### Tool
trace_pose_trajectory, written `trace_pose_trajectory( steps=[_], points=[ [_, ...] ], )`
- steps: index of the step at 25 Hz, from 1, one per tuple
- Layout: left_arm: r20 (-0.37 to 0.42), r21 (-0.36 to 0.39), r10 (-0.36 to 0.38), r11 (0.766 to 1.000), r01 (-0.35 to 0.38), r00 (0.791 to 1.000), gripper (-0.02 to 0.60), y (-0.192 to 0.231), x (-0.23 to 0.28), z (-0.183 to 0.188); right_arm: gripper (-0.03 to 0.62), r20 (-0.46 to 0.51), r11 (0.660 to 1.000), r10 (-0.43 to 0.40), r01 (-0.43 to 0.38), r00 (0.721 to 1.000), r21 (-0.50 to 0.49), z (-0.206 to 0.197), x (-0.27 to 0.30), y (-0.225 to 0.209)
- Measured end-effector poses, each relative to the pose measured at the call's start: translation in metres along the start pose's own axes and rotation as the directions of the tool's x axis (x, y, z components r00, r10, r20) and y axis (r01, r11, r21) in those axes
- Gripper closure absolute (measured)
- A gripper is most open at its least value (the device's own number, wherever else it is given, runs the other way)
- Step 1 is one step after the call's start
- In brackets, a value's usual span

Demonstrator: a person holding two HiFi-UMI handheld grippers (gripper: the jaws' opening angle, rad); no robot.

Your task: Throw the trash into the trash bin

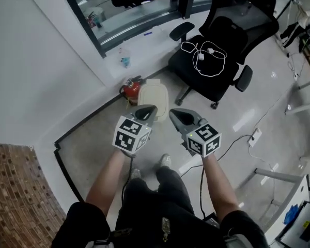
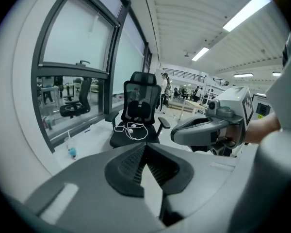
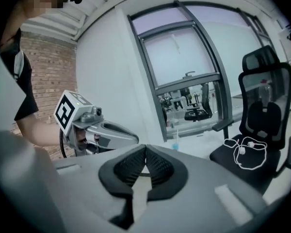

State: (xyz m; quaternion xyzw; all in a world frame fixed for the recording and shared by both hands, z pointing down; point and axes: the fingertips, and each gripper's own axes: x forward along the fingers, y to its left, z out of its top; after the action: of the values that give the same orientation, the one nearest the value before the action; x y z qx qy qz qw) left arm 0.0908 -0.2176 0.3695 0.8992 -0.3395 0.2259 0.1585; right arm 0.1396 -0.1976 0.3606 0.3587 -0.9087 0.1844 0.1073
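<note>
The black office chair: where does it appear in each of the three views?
Head view: black office chair, upper right.
Left gripper view: chair at the centre.
Right gripper view: chair at the right edge.
Shared landmark: white cable on its seat.

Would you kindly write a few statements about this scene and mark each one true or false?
1. A white cable lies on the seat of the black office chair. True.
2. The left gripper is clamped on a piece of trash. False: its jaws are together with nothing between them.
3. The cream bin stands beside a red fire extinguisher near the wall. True.
4. The right gripper has its jaws wide apart. False: they are closed together and empty.
</note>
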Motion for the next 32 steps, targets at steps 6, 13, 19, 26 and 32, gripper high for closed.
trace_pose_trajectory(
  steps=[6, 13, 19, 26, 32],
  points=[
    [0.113, 0.05, -0.087, 0.995, 0.082, 0.99, 0.575, -0.039, -0.062, 0.037, 0.591, 0.105, 0.996, -0.057, 0.064, 0.993, -0.061, 0.052, -0.04, 0.064],
    [0.2, 0.149, -0.223, 0.969, 0.195, 0.954, 0.575, -0.082, -0.158, 0.048, 0.591, 0.246, 0.964, -0.247, 0.263, 0.937, -0.034, 0.092, -0.09, 0.146],
    [0.244, 0.205, -0.3, 0.945, 0.253, 0.922, 0.575, -0.104, -0.228, 0.049, 0.591, 0.314, 0.934, -0.315, 0.351, 0.896, -0.064, 0.108, -0.112, 0.224],
    [0.27, 0.245, -0.354, 0.924, 0.292, 0.895, 0.575, -0.129, -0.268, 0.046, 0.591, 0.324, 0.923, -0.329, 0.375, 0.887, -0.088, 0.11, -0.126, 0.271],
    [0.285, 0.262, -0.37, 0.918, 0.299, 0.884, 0.575, -0.144, -0.287, 0.052, 0.591, 0.344, 0.916, -0.343, 0.392, 0.874, -0.082, 0.118, -0.142, 0.29]
  ],
)
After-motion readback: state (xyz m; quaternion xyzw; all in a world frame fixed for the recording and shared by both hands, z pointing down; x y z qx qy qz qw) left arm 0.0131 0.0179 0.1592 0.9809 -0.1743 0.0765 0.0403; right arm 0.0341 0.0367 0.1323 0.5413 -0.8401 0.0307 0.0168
